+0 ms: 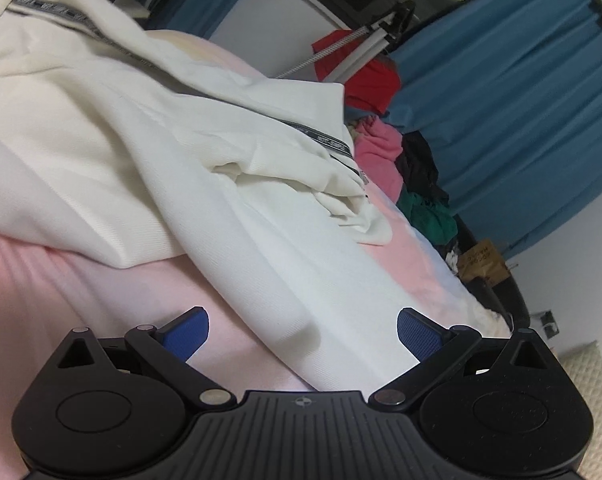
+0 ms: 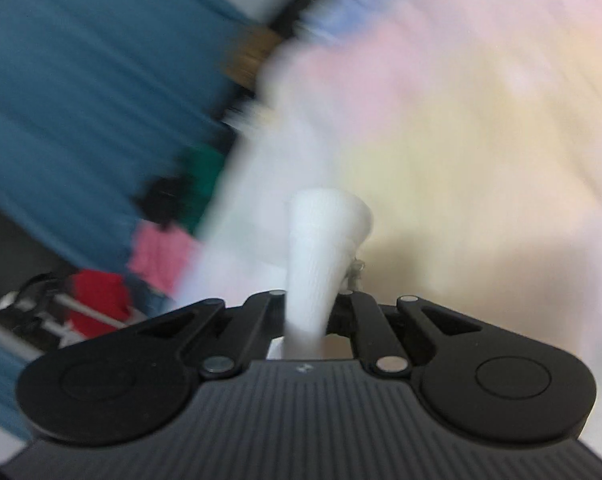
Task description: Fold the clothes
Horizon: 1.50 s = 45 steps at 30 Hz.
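A white garment (image 1: 149,148) with a dark patterned stripe lies crumpled on a pastel pink sheet (image 1: 81,304). A long flat part of it runs down toward my left gripper (image 1: 303,334), which is open, its blue pads (image 1: 187,330) either side of that part's edge, not gripping. In the right wrist view, which is blurred, my right gripper (image 2: 311,300) is shut on a bunched fold of the white garment (image 2: 321,248), which sticks up between its jaws over the pastel sheet (image 2: 461,120).
A heap of clothes, red (image 1: 365,80), pink (image 1: 377,152), black and green (image 1: 429,208), lies at the far edge of the sheet. Blue curtains (image 1: 501,120) hang behind. A metal stand (image 1: 365,46) leans by the red cloth. A brown bag (image 1: 483,264) sits on the floor.
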Available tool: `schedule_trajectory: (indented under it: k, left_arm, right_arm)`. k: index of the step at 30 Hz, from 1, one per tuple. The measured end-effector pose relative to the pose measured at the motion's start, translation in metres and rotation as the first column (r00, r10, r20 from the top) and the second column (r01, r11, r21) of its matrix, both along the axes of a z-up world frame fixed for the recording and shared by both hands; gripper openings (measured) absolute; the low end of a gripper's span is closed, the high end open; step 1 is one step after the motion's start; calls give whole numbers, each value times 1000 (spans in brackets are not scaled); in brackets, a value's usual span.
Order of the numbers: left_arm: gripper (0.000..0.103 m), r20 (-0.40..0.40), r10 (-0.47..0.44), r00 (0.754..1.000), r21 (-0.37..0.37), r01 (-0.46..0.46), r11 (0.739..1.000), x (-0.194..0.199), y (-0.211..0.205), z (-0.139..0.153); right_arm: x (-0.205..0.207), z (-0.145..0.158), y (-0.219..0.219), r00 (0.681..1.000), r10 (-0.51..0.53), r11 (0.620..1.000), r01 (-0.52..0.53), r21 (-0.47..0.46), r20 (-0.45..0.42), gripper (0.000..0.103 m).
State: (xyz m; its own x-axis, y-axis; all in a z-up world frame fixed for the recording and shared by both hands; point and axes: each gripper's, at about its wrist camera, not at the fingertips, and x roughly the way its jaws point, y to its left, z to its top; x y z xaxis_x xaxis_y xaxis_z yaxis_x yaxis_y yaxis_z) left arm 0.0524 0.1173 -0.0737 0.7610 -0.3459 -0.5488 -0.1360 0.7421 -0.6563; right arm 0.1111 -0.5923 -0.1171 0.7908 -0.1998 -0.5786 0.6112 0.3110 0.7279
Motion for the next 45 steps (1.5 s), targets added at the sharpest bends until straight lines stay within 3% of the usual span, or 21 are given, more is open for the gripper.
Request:
schedule_trajectory:
  k: [2,4,7,11,13,16,18,19,22,23,25,26,27,28,30,32,33,35,39,45]
  left_arm:
    - [102,-15,18,1000,-7,-18,1000,-1,4,0]
    - [102,-47,52,998,-36,-53,998,-4,12,-3]
    - [101,-94,148,985,-135,-160,978,-15,37,-5]
    - [101,-144,303,942,-246,-330,911,-38,75,-7]
    - [101,-168,379,910,-276,-413,868,-47,90,-11]
    - [101,-217,477,852,-309,-524,794,-57,106,-22]
    - [100,-195,511,837,-306,-547,779,-53,105,-34]
    - [99,-197,528,826,-293,-564,772,-49,105,-38]
    - [99,-192,590,784,-328,-618,715,-47,105,-43]
    - [97,-180,602,778,-328,-625,708,-46,106,-41]
    - [77,-175,631,756,-289,-652,701,-42,109,-38]
    - [55,-181,646,742,-259,-669,696,-40,112,-36]
    - [47,-196,658,727,-257,-685,681,-40,117,-35]
    - [46,-212,669,713,-260,-701,665,-40,123,-35]
    - [34,-267,661,701,-346,-710,614,-44,135,-38]
    - [17,-298,645,703,-339,-710,617,-44,144,-35]
    - [15,-293,638,713,-330,-701,632,-44,149,-29]
    - [13,-277,621,733,-310,-680,665,-46,160,-18]
    - [11,-191,587,786,-208,-617,759,-51,184,33]
    - [11,-169,520,837,-169,-544,822,-70,220,93]
  right_arm:
    - [-4,-18,-11,997,13,997,-7,81,-71,6]
    - [-11,-26,-18,998,-3,990,11,141,-61,6]
    - [-18,-28,-18,999,-12,989,18,149,-45,8]
    - [-22,-26,-10,999,-6,987,12,158,-35,10]
    - [-44,-20,8,1000,-19,982,22,185,-22,12]
    - [-60,-19,16,999,-42,967,44,250,-11,28]
    - [-58,-21,23,1000,-1,959,-2,284,9,47]
    - [-54,-21,25,999,28,956,-32,293,18,49]
    - [-48,-24,29,998,56,960,-52,275,-7,50]
    - [-47,-25,29,998,44,966,-34,258,-34,50]
    - [-48,-27,26,998,8,978,5,210,-61,49]
    - [-48,-28,23,998,-16,983,27,179,-62,47]
    - [-48,-29,20,997,-39,988,48,148,-62,43]
    - [-47,-29,17,997,-48,992,55,116,-64,40]
    - [-41,-31,12,997,-42,997,46,68,-64,23]
    - [-37,-33,8,998,-29,997,33,71,-48,14]
    - [-35,-34,6,999,-23,997,26,72,-40,12]
    - [-34,-31,4,999,-10,998,12,60,-37,9]
    - [-43,-20,3,1000,-18,998,18,58,4,7]
    - [-50,12,2,998,-8,1000,9,-24,66,7]
